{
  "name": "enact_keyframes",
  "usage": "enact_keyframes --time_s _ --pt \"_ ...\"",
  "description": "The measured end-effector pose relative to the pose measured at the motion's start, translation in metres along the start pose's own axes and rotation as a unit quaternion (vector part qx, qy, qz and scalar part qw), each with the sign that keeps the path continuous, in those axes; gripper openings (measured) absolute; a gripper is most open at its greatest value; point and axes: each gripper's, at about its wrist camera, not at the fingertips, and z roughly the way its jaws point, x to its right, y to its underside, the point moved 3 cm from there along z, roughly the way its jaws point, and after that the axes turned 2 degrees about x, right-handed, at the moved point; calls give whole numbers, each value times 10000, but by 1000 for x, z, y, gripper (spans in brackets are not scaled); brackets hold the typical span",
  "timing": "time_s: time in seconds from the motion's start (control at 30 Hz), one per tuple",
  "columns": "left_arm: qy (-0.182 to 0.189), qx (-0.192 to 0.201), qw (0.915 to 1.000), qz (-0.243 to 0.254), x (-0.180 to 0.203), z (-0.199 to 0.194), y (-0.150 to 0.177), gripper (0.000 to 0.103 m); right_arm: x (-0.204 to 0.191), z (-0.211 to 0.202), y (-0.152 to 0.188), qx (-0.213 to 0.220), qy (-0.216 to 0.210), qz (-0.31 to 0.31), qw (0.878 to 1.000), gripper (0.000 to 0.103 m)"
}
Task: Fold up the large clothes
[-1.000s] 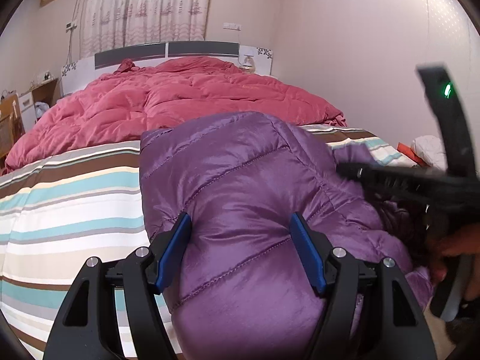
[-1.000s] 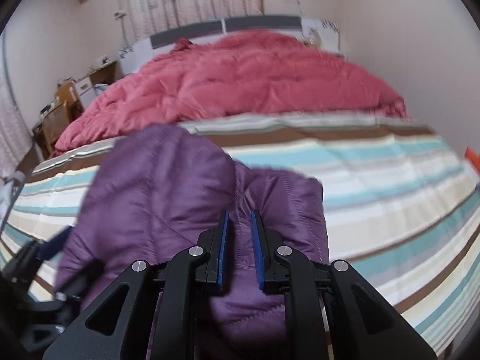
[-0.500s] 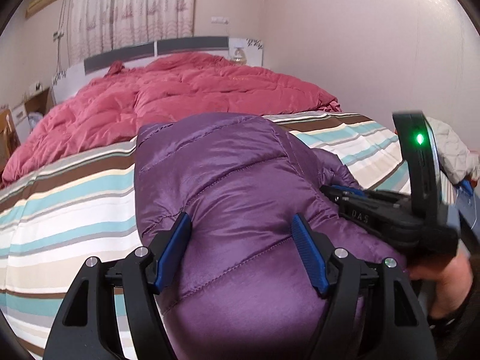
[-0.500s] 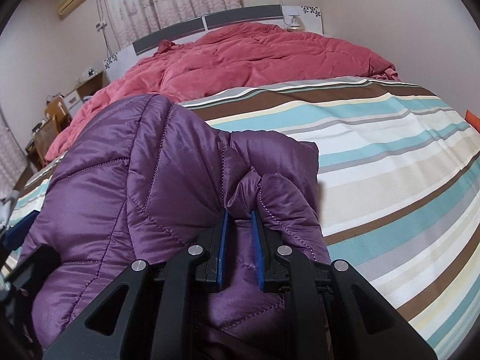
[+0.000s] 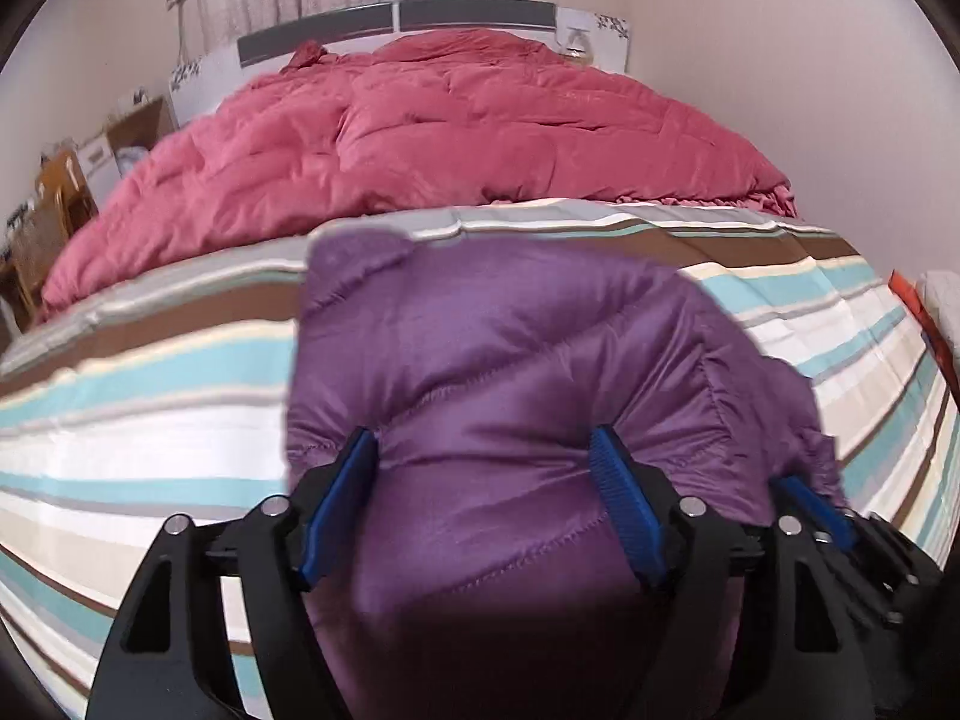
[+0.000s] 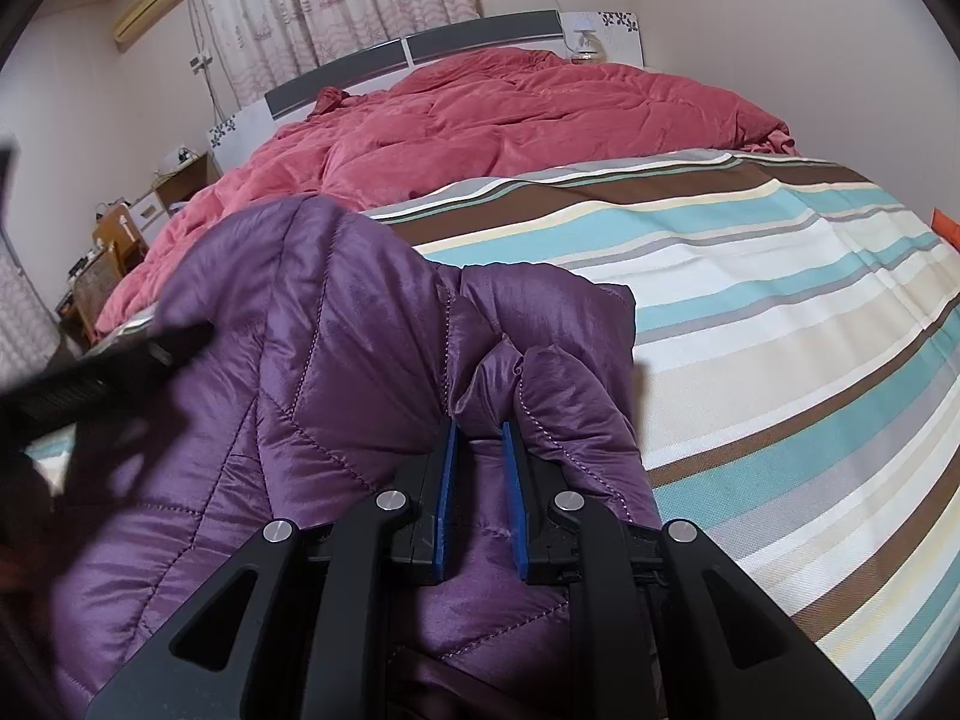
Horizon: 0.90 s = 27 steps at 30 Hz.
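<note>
Now my right gripper (image 6: 480, 456) has slid in close beside my left gripper (image 5: 486, 480), pinching a narrow ridge of the purple down jacket (image 5: 510, 348), while the left's jaws stand wide around a thick padded roll. Since a second ago the jacket's bulk has bunched toward the bed's near edge on the striped sheet (image 6: 780, 312), short of the red quilt (image 5: 450, 132); I judge the fold gathered, not yet flattened.
</note>
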Motion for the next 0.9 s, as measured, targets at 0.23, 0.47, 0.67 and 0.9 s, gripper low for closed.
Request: enact_keyframes --time_s 0.23,0.47,0.67,0.9 --pt "-134 65 9999 55 3 6 8 76 -2 3 0 -38 9 -61 10000 15" --pt "46 195 9996 -194 -12 -34 17 86 -3 -28 -22 -79 -257 -77 9996 15" --pt "9 442 9990 43 -8 -50 22 89 -41 -39 -42 -51 -548 -814 9952 15" --pt "230 -266 9991 -235 -16 -6 16 92 -26 31 -43 -537 -242 -819 9949 15"
